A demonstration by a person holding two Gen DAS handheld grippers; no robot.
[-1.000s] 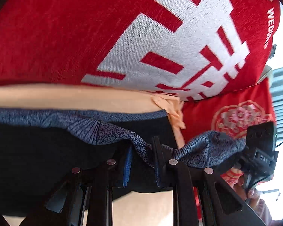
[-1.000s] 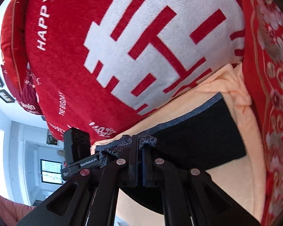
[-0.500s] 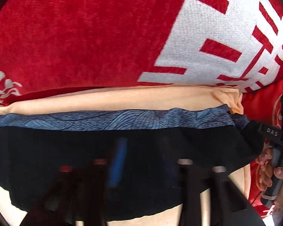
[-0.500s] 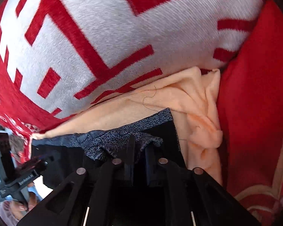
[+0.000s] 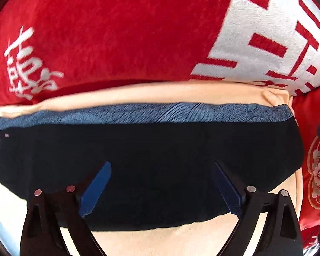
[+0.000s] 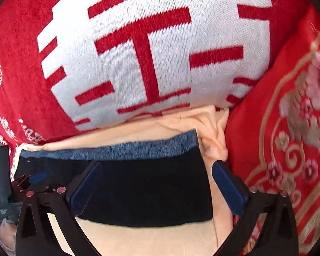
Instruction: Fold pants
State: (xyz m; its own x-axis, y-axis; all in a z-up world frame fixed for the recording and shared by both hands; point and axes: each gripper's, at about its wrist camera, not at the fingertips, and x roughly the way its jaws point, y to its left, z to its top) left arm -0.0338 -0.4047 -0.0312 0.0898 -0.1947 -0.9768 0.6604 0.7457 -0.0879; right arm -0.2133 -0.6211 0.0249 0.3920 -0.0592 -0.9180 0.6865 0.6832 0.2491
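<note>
The black pants (image 5: 147,160) with a blue patterned waistband (image 5: 138,113) lie folded flat on a peach sheet (image 6: 138,241), against a red cushion (image 6: 138,53). The left gripper (image 5: 162,183) and right gripper (image 6: 157,183) hover above, jaws spread wide, apparently gripping nothing.

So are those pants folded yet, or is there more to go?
Looks nearly done: the pants lie as a flat, compact dark block on the peach cloth, blue waistband along the far edge. Nothing in hand; the left gripper and right gripper are open above them. At most another fold remains.
</note>
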